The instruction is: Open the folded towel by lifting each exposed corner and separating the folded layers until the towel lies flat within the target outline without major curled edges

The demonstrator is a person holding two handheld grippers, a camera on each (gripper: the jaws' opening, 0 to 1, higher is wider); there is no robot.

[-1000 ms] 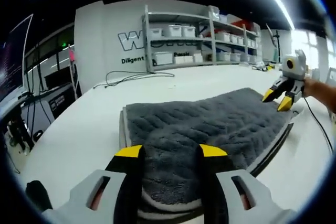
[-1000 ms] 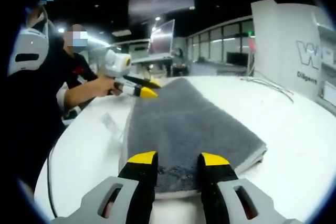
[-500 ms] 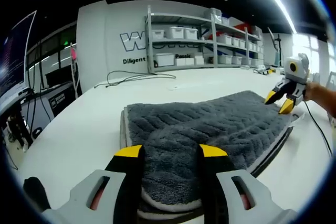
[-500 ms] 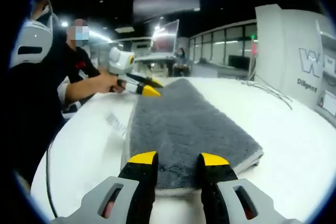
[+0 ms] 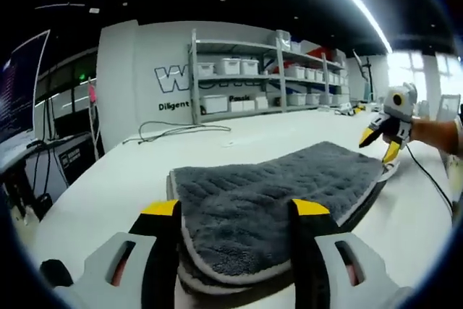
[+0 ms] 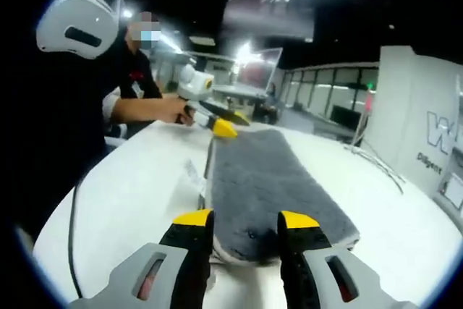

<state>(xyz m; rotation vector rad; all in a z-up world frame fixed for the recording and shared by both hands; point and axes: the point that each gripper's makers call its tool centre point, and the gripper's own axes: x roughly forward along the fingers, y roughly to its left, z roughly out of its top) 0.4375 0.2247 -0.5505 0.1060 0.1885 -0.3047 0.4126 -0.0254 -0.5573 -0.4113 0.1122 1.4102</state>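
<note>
Two hand-held grippers bracket the folded towel (image 5: 275, 193) from opposite ends, and both are spread, nothing pinched. Up close in the left gripper view, the left hand-held gripper (image 5: 235, 209) has its yellow-tipped jaws wide apart over the near rounded end of the grey towel, where stacked layers with a pale edge trim show between them; whether the tips touch the pile, can't tell. Same story in the right gripper view: the right hand-held gripper (image 6: 244, 219) straddles its own near end of the towel (image 6: 264, 179), jaws apart. The towel lies folded into a long strip on the white counter (image 5: 108, 186), flat along its length, ribbed pile on top. Along its far edge in the left gripper view a dark line (image 5: 369, 197) runs on the counter beside the towel. Further out, the right hand-held gripper (image 5: 381, 142) hovers at the far corner, jaws parted, and in the right gripper view the left hand-held gripper (image 6: 224, 124) sits at the far end, held by a person's hand (image 6: 173, 108). Bare counter lies on both long sides, with a black cable (image 6: 72, 229) trailing along one. Beyond, loose cables (image 5: 181, 132) lie on the counter, then shelving (image 5: 253, 77) with white bins against a lettered wall (image 5: 145, 77).
</note>
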